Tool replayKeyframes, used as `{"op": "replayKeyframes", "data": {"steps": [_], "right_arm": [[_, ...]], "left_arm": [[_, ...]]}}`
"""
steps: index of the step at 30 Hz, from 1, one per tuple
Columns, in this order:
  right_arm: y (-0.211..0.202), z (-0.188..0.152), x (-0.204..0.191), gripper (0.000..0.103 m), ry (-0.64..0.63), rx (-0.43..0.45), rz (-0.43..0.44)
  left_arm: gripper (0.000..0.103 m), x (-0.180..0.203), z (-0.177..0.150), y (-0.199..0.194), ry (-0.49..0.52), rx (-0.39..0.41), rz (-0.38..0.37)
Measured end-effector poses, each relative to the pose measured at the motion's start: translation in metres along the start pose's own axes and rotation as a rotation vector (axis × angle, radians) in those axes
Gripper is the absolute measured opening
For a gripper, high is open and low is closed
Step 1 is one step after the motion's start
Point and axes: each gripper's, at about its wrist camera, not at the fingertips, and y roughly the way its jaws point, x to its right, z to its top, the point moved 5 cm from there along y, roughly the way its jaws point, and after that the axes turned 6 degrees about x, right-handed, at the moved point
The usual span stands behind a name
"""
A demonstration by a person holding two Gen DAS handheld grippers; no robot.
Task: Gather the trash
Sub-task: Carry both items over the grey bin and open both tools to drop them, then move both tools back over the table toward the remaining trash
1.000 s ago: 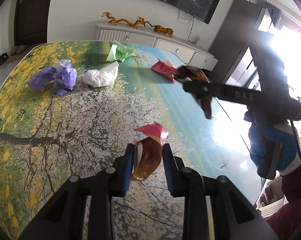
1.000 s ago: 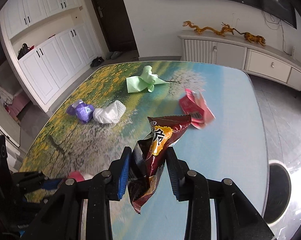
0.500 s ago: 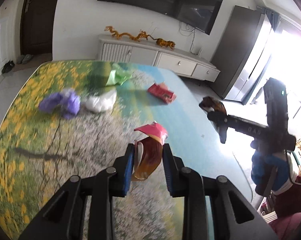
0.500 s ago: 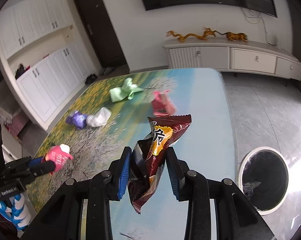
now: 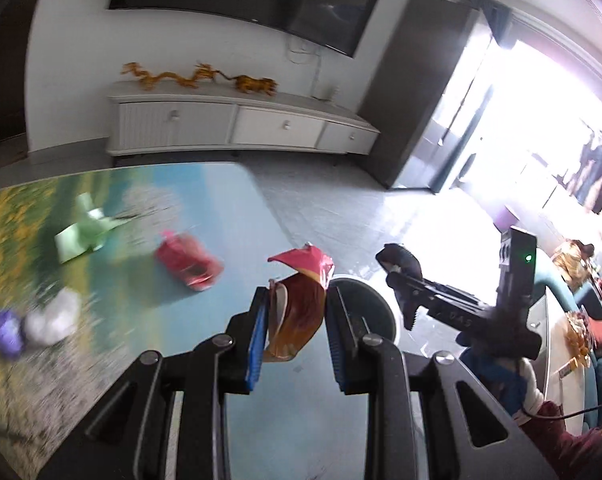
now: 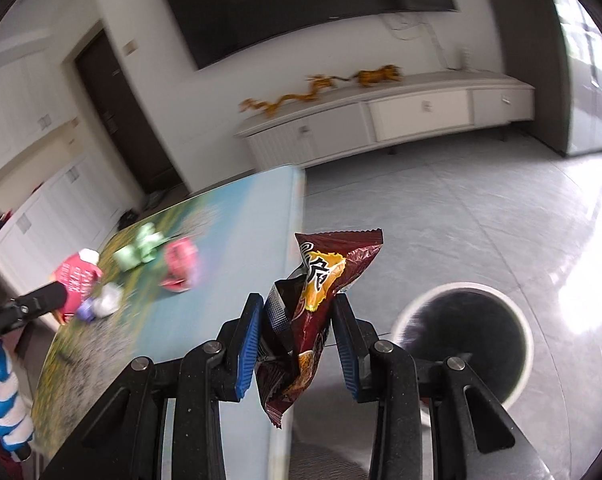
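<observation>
Trash bin (image 6: 517, 360) beside table edge (image 6: 297, 216).

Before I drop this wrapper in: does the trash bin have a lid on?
No lid: the trash bin stands open, with its round white rim ringing a dark interior.

Landscape-print table (image 5: 237, 200) with four scattered wrappers (image 5: 189, 262)

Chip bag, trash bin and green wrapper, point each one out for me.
chip bag (image 6: 321, 280), right wrist view, on its yellow print.
trash bin (image 6: 527, 344), right wrist view, on its white rim.
green wrapper (image 5: 83, 232), left wrist view, on its crumpled middle.
</observation>
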Motion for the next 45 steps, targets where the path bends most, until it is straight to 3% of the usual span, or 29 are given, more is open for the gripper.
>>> {"op": "replayKeyframes", "data": {"steps": [5, 11, 21, 24, 28, 32, 45], "right_arm": [[0.006, 0.005, 0.059, 0.033, 0.08, 0.007, -0.091], [0.013, 0.003, 0.122, 0.033, 0.158, -0.008, -0.178], [0.038, -0.02, 0.172, 0.039, 0.214, -0.092, -0.26], [0.039, -0.025, 0.181, 0.049, 0.228, -0.107, -0.281], [0.033, -0.028, 0.192, 0.054, 0.244, -0.107, -0.307], [0.025, -0.028, 0.197, 0.056, 0.25, -0.103, -0.322], [-0.005, 0.001, 0.165, 0.056, 0.223, -0.018, -0.325]], "left_arm": [[0.026, 0.048, 0.019, 0.073, 0.06, -0.06, -0.085], [0.026, 0.088, 0.015, 0.163, 0.079, -0.157, -0.117], [0.027, 0.124, -0.011, 0.26, 0.054, -0.306, -0.131], [0.03, 0.133, -0.013, 0.273, 0.008, -0.34, -0.162], [0.053, 0.134, -0.009, 0.284, -0.05, -0.366, -0.187], [0.054, 0.136, -0.005, 0.279, -0.057, -0.365, -0.196], [0.054, 0.127, 0.024, 0.23, 0.019, -0.249, -0.098]]}}
